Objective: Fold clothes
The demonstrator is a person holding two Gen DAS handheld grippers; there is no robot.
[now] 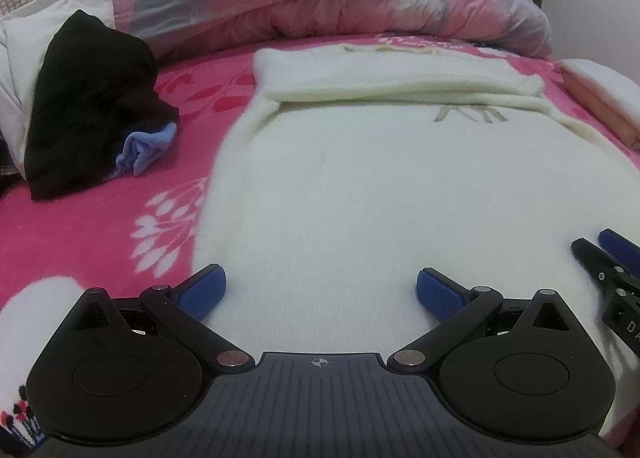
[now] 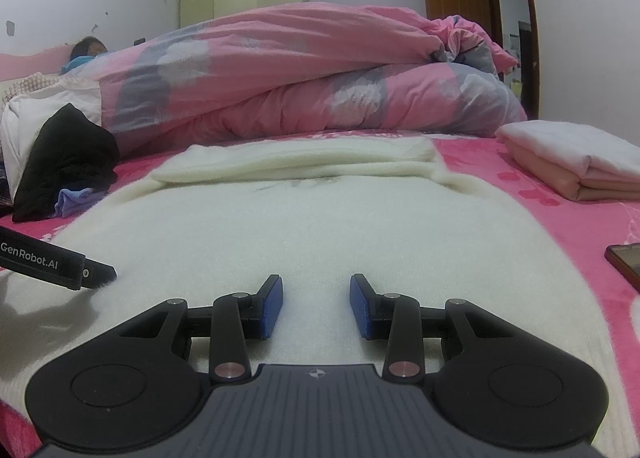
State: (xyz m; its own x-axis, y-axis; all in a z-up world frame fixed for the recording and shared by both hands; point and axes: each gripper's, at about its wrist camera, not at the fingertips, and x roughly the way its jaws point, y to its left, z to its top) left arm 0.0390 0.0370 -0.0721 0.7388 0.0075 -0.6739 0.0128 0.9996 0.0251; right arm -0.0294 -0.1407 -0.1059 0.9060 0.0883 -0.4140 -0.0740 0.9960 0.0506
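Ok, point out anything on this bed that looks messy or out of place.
The black garment lies in a crumpled heap at the left with a light blue piece of cloth poking out from under it, unfolded. The cream sweater lies flat, its sleeves folded across the top. Nothing spilled or damaged.

Bed (image 1: pixel 100 218) with pink floral cover. On it: cream sweater (image 1: pixel 360 186) spread flat mid-bed; black garment (image 1: pixel 88 106) over blue cloth (image 1: pixel 146 150); folded stack (image 2: pixel 576 162); quilt (image 2: pixel 312 74), bunched; dark flat item, possibly a phone (image 2: pixel 626 262).
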